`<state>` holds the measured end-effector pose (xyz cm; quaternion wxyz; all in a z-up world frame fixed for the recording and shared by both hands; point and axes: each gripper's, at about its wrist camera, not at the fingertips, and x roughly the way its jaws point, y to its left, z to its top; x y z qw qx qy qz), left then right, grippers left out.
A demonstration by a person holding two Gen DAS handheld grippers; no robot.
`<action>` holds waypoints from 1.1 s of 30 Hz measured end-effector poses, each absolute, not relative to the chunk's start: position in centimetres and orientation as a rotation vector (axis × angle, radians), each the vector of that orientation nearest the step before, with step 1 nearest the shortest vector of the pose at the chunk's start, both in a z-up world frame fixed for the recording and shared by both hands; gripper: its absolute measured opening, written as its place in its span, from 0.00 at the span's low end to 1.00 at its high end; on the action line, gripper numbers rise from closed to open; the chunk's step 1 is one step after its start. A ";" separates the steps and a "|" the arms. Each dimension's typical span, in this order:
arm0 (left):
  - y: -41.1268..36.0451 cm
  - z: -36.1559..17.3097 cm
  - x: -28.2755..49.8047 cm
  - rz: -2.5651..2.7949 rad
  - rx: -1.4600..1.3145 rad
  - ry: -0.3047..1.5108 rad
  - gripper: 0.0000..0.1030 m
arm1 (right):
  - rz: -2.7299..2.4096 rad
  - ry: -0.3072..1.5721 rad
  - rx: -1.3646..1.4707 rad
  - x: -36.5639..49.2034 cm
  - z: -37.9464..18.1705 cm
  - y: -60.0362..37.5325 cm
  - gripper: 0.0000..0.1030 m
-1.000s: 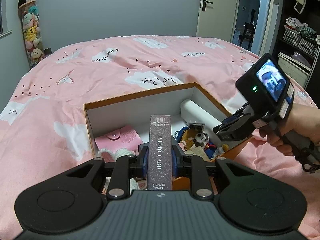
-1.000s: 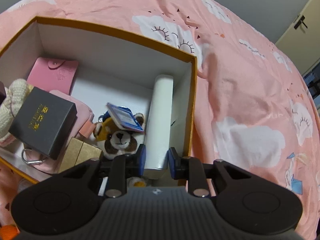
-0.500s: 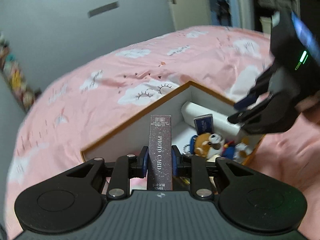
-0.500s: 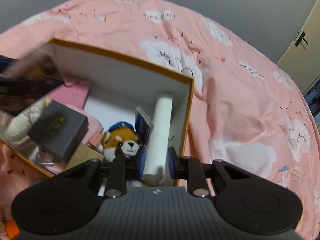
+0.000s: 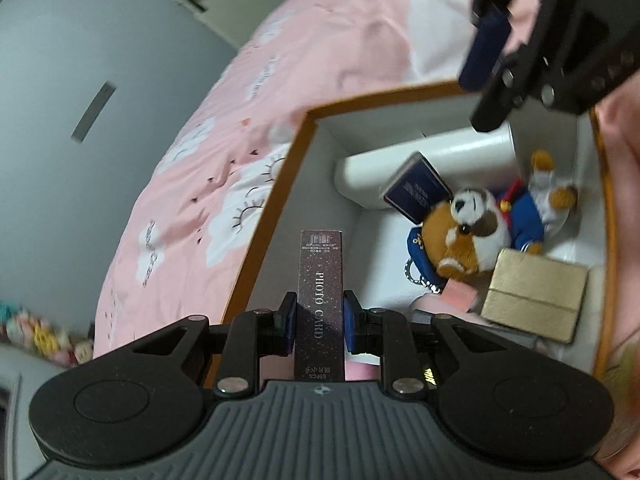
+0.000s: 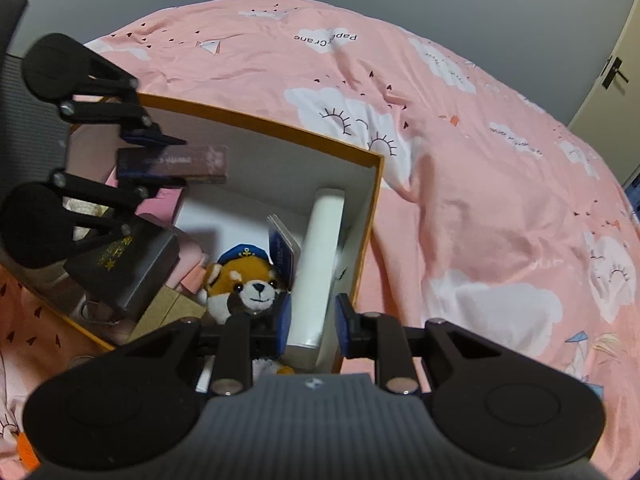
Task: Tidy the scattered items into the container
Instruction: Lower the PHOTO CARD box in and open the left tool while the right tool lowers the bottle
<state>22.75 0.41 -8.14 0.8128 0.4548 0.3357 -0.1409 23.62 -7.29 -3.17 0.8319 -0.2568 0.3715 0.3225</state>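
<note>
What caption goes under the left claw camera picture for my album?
Left claw carries a photo card box over the orange-rimmed box holding a plush fox.

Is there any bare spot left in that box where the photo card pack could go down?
Yes: the white floor of the box is bare in the far part, bordered by the back wall, the white roll and the plush toy. The near side is crowded: black box, gold box, pink things. The left gripper holds the photo card pack above that patch.
</note>
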 end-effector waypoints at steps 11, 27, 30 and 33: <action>1.5 -11.2 25.7 -0.383 1.117 0.784 0.26 | 0.738 0.809 -0.493 25.4 -3.7 -6.1 0.24; 2.1 -10.8 28.0 -0.450 1.027 0.889 0.31 | 0.729 0.857 -0.488 25.8 -3.7 -5.3 0.30; 2.2 -10.4 27.7 -0.447 1.022 0.883 0.31 | 0.734 0.861 -0.487 25.9 -3.7 -5.2 0.30; 2.6 -9.8 27.3 -0.448 1.002 0.893 0.31 | 0.738 0.867 -0.480 26.1 -3.7 -5.1 0.30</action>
